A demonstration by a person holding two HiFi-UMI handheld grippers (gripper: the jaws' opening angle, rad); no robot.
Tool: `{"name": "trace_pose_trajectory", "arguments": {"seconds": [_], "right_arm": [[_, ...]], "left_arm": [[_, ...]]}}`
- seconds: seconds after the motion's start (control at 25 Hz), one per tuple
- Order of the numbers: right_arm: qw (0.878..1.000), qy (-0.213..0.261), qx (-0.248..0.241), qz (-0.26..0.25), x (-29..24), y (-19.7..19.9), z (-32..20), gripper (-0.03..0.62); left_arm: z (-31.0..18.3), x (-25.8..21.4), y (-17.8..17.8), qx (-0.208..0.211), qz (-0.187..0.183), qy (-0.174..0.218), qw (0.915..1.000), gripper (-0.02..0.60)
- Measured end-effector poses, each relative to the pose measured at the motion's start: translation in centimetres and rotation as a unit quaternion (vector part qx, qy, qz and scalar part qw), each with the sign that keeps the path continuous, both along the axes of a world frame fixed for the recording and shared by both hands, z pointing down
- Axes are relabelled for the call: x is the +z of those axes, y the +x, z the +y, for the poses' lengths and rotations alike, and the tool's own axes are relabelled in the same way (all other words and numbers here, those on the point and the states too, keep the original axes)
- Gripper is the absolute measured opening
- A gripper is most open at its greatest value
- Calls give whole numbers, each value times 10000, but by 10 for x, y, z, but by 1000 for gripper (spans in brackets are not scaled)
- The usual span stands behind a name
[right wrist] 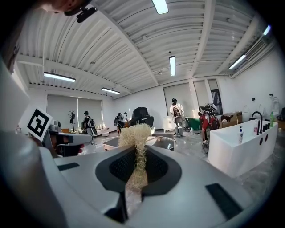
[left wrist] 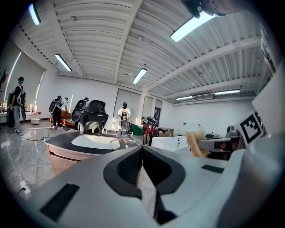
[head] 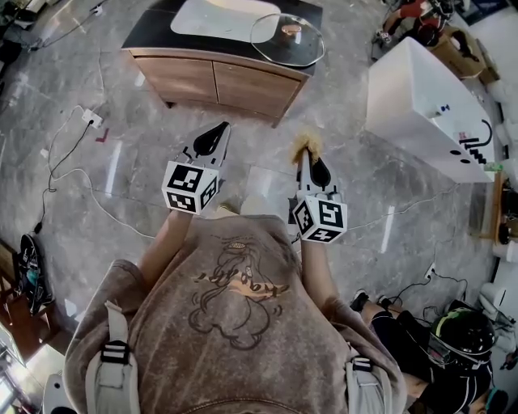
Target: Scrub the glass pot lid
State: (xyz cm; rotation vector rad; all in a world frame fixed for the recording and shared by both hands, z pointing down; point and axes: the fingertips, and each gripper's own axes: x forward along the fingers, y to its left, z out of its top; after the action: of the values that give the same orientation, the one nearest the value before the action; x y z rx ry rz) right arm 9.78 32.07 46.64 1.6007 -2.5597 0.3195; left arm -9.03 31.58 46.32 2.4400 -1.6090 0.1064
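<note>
The glass pot lid [head: 287,39] lies on the dark top of a wooden cabinet [head: 218,81], well ahead of both grippers. It also shows small in the left gripper view as a clear lid [left wrist: 125,143]. My right gripper [head: 309,158] is shut on a tan fibrous scrubber [head: 307,145], whose tuft [right wrist: 135,136] sticks up between the jaws. My left gripper [head: 217,134] is shut with nothing between its jaws [left wrist: 141,149]. Both are held level over the floor, short of the cabinet.
A white basin [head: 222,18] is set in the cabinet top beside the lid. A white counter with a black tap [head: 425,97] stands to the right. Cables and a socket strip [head: 91,119] lie on the grey floor at the left. Several people stand in the background.
</note>
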Motion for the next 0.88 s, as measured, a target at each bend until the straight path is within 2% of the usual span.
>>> {"name": "trace_pose_trajectory", "arguments": {"seconds": [0.4,0.88], "right_arm": [[9998,134,135,82,-5,-8,-23,46],[9997,217,138,43,0,-13,-127,46]], "left_arm": [[-19,2,-21,54,0,63,10000,17],[-116,7,-20,226,-26,112,9997,17]]}}
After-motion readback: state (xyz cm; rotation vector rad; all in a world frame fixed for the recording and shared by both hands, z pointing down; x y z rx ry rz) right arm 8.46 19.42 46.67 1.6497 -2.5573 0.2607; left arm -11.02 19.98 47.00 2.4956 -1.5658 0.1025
